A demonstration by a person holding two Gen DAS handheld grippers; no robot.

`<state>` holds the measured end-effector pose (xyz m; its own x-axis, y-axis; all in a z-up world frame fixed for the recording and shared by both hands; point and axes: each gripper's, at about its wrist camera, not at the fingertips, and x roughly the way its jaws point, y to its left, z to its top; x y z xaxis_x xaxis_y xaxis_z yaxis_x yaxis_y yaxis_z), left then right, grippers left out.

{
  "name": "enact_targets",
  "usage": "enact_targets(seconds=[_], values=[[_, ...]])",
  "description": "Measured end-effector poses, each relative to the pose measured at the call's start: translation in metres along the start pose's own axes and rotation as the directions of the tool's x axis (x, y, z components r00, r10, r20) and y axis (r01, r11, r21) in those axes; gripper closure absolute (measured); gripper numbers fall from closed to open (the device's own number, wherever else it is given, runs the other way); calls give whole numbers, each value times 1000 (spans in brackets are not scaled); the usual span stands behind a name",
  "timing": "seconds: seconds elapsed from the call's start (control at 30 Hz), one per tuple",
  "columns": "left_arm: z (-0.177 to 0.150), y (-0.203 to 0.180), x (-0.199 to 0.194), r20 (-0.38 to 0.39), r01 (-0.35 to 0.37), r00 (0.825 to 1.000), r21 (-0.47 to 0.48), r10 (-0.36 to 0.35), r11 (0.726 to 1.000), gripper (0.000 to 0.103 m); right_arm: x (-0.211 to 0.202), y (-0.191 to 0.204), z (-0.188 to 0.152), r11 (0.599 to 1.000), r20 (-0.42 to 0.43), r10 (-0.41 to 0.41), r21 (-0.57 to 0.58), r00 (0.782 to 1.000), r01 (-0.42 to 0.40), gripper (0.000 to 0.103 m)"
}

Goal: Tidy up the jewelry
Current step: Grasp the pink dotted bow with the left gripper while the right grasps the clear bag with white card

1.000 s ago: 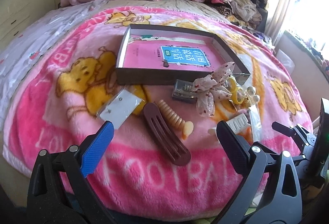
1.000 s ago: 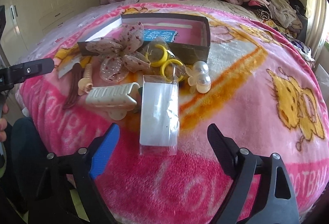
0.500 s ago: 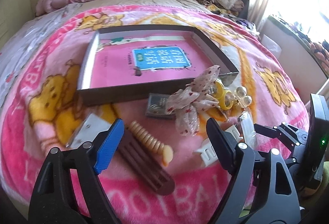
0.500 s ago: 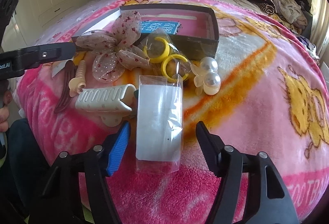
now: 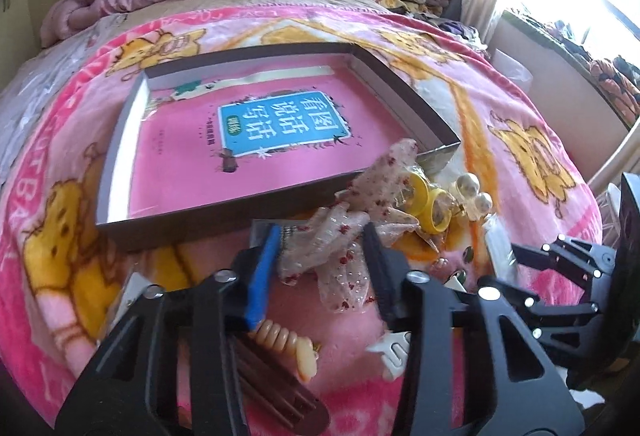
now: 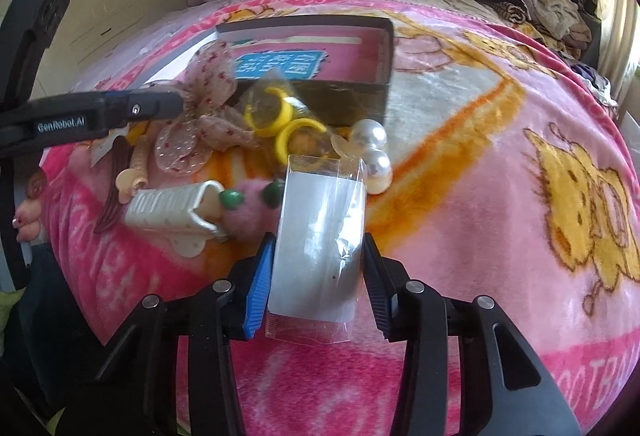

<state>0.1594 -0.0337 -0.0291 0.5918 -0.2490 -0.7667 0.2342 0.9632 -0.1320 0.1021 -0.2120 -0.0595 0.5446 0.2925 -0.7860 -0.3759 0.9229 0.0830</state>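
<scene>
On the pink blanket (image 6: 500,176) pretty much everything is still sitting loose, so I'm judging this as barely started. The box (image 5: 120,156) on the far side is holding only a pink book (image 5: 256,140), no jewelry in it yet as far as I can see.

Going left to right: nearest the left edge I'm seeing the brown comb (image 5: 276,392) and the beige spiral clip (image 5: 284,340), lying side by side. Next, my left gripper (image 5: 320,264) is reaching over the sheer spotted bow (image 5: 344,236), fingers partly closed with one on each side of it; I can't tell if they're actually pinching the fabric yet. Right of that, the yellow rings in their bag (image 6: 280,116), the white claw clip (image 6: 172,212), a pink fuzzy thing with green beads (image 6: 248,204), and the pearl clip (image 6: 372,152) are all waiting in a clump near the box's front wall.

Furthest right, my right gripper (image 6: 318,272) is closing around the clear packet (image 6: 320,236), both fingers right at its edges and looking like they're touching it, packet still lying on the blanket.

So: two items being grabbed, nothing boxed, everything left to move.
</scene>
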Motion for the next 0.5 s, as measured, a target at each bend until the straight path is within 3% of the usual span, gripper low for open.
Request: enact_targets(seconds=[0.07,0.13,0.23,0.5], values=[[-1,-1,2,-5,23,1000,3,-23,1000,90,-2,-5,2,1000,9,-8,9,1000,8,62],[1,-1,2,7,47,999,-3,-47,999,97,-5,-8,4,1000,18,-13,13,1000,13,62],[4,1,-1,21,65,998,-11,-64,998,102,-10,-11,7,1000,32,-18,20,999,17,62],[23,8,-26,91,108,990,-27,-106,994,102,-23,-15,25,999,90,-41,25,995,39,62]])
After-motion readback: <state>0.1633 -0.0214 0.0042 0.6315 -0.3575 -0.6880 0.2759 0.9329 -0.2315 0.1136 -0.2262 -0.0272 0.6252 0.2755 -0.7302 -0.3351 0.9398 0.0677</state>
